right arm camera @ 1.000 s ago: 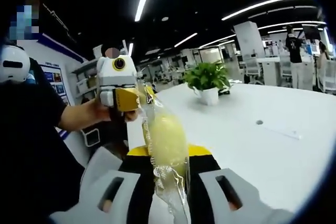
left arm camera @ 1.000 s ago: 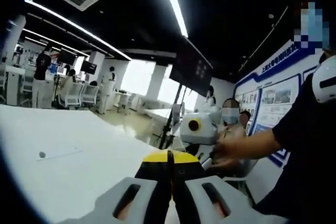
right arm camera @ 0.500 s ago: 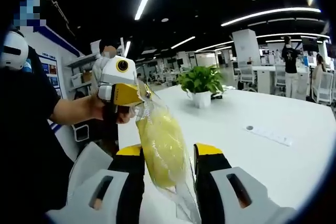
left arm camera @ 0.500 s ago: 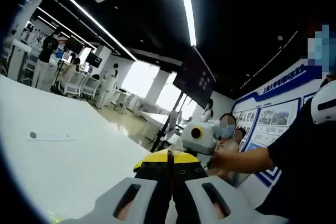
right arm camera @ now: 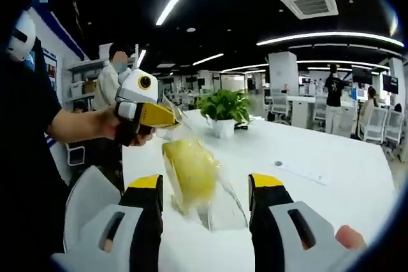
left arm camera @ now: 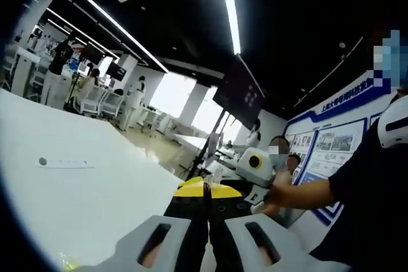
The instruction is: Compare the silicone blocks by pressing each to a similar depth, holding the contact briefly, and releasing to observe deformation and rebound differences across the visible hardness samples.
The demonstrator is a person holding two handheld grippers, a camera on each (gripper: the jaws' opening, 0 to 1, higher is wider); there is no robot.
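Note:
A yellow silicone block (right arm camera: 189, 170) sits inside a clear plastic bag (right arm camera: 220, 205) that hangs over the white table (right arm camera: 331, 202). In the right gripper view my left gripper (right arm camera: 164, 118), held in a hand, is shut on the bag's top corner. My right gripper (right arm camera: 208, 186) is open, and the bagged block hangs between its yellow-tipped jaws without touching them. In the left gripper view my left gripper (left arm camera: 205, 188) shows its jaws pressed together, and the bag is hidden from that view. The right gripper (left arm camera: 257, 169) comes in from the right, held by a hand.
A potted green plant (right arm camera: 223, 107) stands further back on the table. A thin white strip with a dark dot (right arm camera: 299, 171) lies flat on the tabletop (left arm camera: 76, 189). The person's dark sleeve and arm (right arm camera: 38, 125) are close on the left. People, desks and chairs are far behind.
My right gripper's jaws have spread wide and let go of the bagged block. The bag now hangs from the left gripper alone. Both views shifted slightly.

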